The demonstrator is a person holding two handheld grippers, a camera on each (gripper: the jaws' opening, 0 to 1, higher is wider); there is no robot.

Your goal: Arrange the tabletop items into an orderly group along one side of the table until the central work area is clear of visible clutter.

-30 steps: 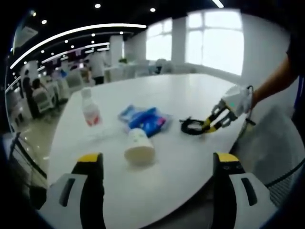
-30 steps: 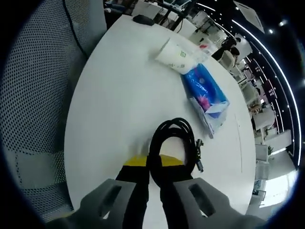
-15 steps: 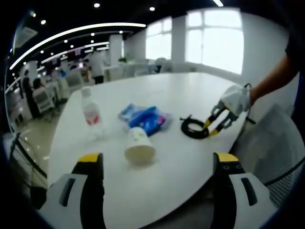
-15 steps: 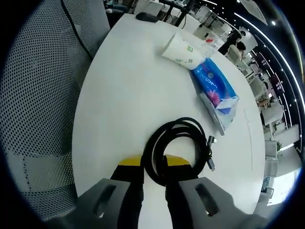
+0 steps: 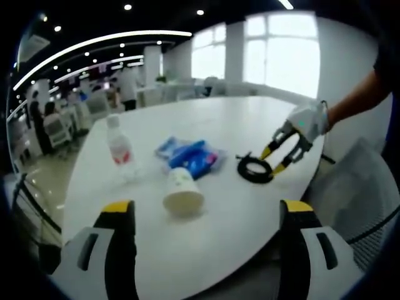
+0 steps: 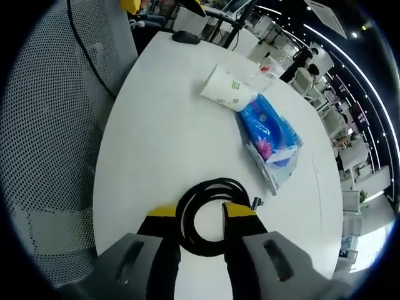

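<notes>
Nearest the bench's rounded edge, in the left gripper view, the left gripper [image 5: 206,240] hangs with its yellow-tipped jaws spread wide and holding nothing. Just beyond them a white paper cup [image 5: 182,192] lies on its side on the white oval bench [image 5: 250,119], its mouth facing the camera. Touching the cup's far end is a blue plastic tissue packet [image 5: 190,155], and beside that, toward the bench's left edge, a clear plastic bottle with a red label [image 5: 119,144] stands upright. Over by the right-hand edge a coiled black cable [image 5: 253,169] lies flat, with the right gripper [image 5: 273,160] poised over it on a person's bare forearm. In the right gripper view, the right gripper [image 6: 199,215] has its jaws parted moderately, straddling the coiled black cable [image 6: 203,215] without clamping it; the coil rests on the bench [image 6: 156,137] close to the edge beside a grey mesh chair [image 6: 47,125]. Farther on lie the tissue packet [image 6: 269,134] and the paper cup [image 6: 224,87].
</notes>
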